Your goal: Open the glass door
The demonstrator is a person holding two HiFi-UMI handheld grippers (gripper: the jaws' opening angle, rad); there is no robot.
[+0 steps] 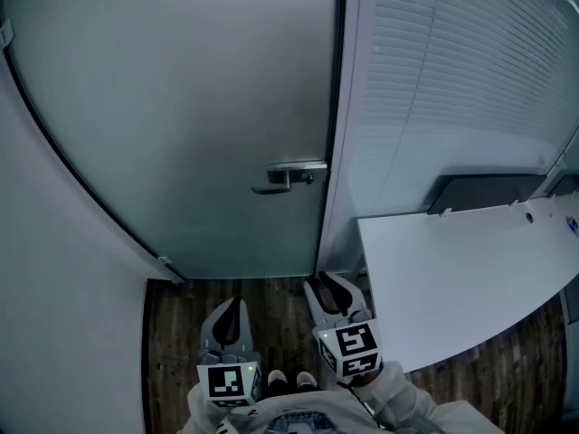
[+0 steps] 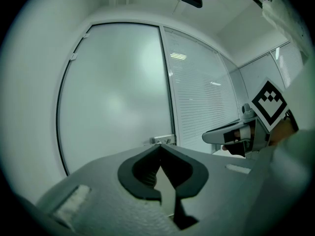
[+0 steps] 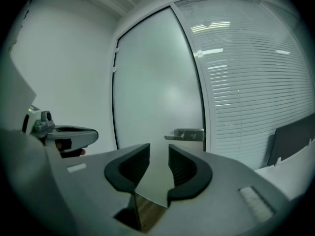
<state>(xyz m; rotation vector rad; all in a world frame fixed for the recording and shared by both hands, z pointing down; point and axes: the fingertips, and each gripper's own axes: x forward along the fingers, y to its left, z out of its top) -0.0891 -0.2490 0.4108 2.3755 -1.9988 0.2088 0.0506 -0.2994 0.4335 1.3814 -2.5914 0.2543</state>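
Note:
A frosted glass door (image 1: pixel 181 107) stands shut ahead, with a metal lever handle (image 1: pixel 291 175) at its right edge. The same handle (image 3: pixel 186 134) lies beyond my right gripper's jaws, some way off. My right gripper (image 1: pixel 329 288) is open, its jaws parted with nothing between them, aimed toward the door's lower right. My left gripper (image 1: pixel 232 314) sits lower and further left, its jaw tips touching and empty. In the left gripper view the door (image 2: pixel 118 92) fills the middle, with the handle (image 2: pixel 162 140) just above the jaw tips.
A white table (image 1: pixel 470 269) juts in from the right, close beside my right gripper. A glass wall with slatted blinds (image 1: pixel 452 80) runs right of the door. A white wall (image 1: pixel 54 269) closes the left side. Dark wood floor (image 1: pixel 172 333) lies below.

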